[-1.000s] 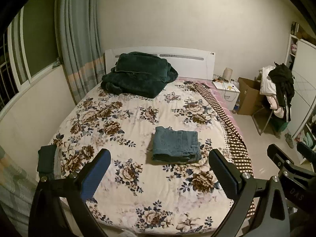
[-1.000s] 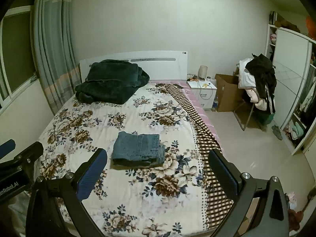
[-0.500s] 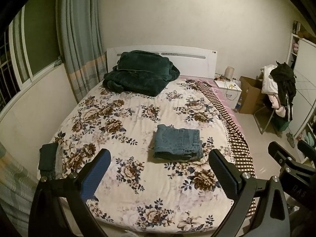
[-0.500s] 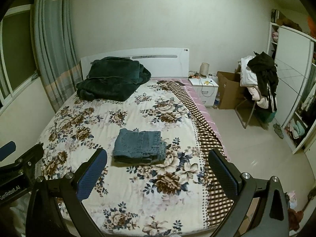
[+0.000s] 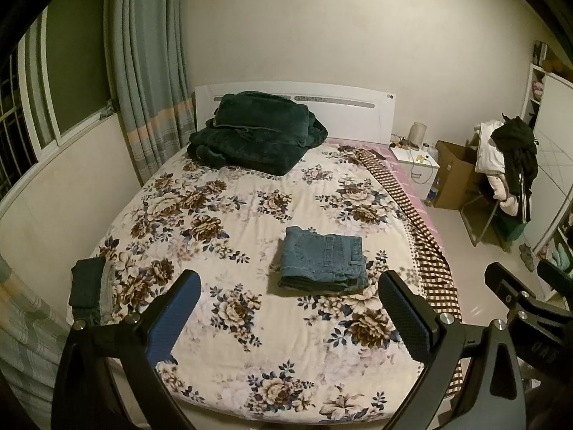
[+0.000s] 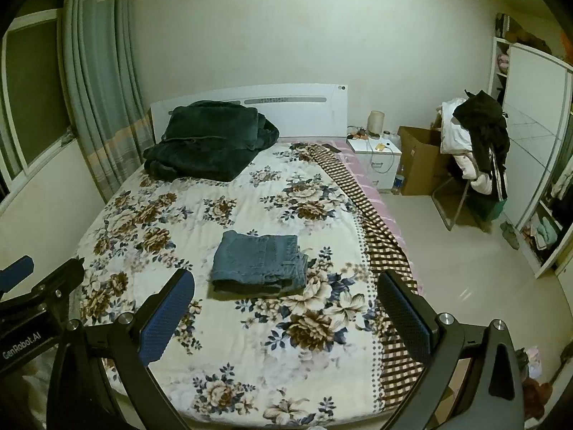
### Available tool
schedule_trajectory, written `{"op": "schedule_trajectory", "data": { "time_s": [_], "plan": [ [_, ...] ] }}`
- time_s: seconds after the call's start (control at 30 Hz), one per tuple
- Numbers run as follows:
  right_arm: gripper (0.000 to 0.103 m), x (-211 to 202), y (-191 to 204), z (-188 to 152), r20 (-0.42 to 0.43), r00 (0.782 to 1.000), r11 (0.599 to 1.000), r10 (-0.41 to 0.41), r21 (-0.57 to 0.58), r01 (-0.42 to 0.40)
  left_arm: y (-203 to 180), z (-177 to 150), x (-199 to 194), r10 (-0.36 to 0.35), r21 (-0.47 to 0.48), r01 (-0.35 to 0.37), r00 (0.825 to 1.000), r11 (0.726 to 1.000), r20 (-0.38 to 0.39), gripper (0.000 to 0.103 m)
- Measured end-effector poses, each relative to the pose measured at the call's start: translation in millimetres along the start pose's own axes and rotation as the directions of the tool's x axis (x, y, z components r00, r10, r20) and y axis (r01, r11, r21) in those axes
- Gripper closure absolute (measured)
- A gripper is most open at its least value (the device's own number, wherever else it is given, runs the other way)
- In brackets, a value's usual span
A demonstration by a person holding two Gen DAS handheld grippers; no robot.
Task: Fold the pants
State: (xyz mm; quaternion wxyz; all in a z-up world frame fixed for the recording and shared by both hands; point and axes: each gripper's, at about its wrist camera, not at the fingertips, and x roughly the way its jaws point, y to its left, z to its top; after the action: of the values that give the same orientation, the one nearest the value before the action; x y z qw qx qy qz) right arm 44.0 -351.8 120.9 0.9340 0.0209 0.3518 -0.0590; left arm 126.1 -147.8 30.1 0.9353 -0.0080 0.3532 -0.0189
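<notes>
Left tongs (image 5: pixel 288 317) held above the foot of the bed w/ both fingers spread wide, nothing between them; blue pad on the left finger (image 5: pixel 174 317), dark textured pad on the right one. Ahead of them, in the left wrist view, the folded pants (image 5: pixel 322 258) lie flat on the floral bedspread (image 5: pixel 229 236), a neat blue denim stack roughly mid-bed, a bit right of center, well apart from the tongs. Dark green blanket (image 5: pixel 256 136) is piled at the head end against the white headboard (image 5: pixel 358 114). A small dark folded cloth (image 5: pixel 87 285) sits at the left edge of the bed. Checkered brown fabric (image 5: pixel 412 215) runs along the right side. Nightstand (image 5: pixel 415 165) and cardboard box (image 5: pixel 456 175) stand beyond it, w/ a chair heaped in clothes (image 5: pixel 508 157) nearby. Right tongs (image 5: pixel 519 308) show partly at the right edge. Right wrist view: right tongs (image 6: pixel 286 317) also released, fingers wide apart, empty, over the bed's foot end. Pants (image 6: pixel 259 263) lie on the bedspread (image 6: pixel 161 222) ahead, slightly left of center btw the fingers, not touched. Blanket (image 6: pixel 211 143) at the headboard, curtain (image 6: pixel 100 82) at left, wardrobe (image 6: pixel 530 136) at right. Left tongs (image 6: pixel 21 286) poke in at the left edge.
</notes>
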Motion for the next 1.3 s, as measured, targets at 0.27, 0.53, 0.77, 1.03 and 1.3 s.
{"op": "schedule_trajectory", "data": {
  "time_s": [0.27, 0.53, 0.77, 1.03, 1.3],
  "plan": [
    [0.000, 0.2, 0.0, -0.1, -0.001, 1.000, 1.000, 0.000, -0.001, 0.000, 0.9, 0.6, 0.2, -0.001, 0.000, 0.001, 1.000, 1.000, 0.000, 0.002],
    [0.000, -0.2, 0.3, -0.6, 0.002, 1.000, 1.000, -0.001, 0.001, 0.001, 0.4, 0.2, -0.2, 0.000, -0.001, 0.000, 1.000, 1.000, 0.000, 0.002],
    [0.000, -0.2, 0.4, -0.8, -0.001, 1.000, 1.000, -0.001, 0.000, 0.001, -0.8, -0.2, -0.8, 0.003, -0.003, -0.003, 1.000, 1.000, 0.000, 0.002],
    [0.000, -0.2, 0.6, -1.0, 0.001, 1.000, 1.000, -0.002, 0.000, 0.002, -1.2, -0.6, -1.2, 0.003, -0.003, -0.003, 1.000, 1.000, 0.002, 0.002],
    [0.000, -0.2, 0.7, -1.1, 0.001, 1.000, 1.000, -0.001, -0.001, 0.001, -0.7, -1.2, -1.3, 0.003, -0.002, -0.003, 1.000, 1.000, 0.002, 0.002]
  ]
}}
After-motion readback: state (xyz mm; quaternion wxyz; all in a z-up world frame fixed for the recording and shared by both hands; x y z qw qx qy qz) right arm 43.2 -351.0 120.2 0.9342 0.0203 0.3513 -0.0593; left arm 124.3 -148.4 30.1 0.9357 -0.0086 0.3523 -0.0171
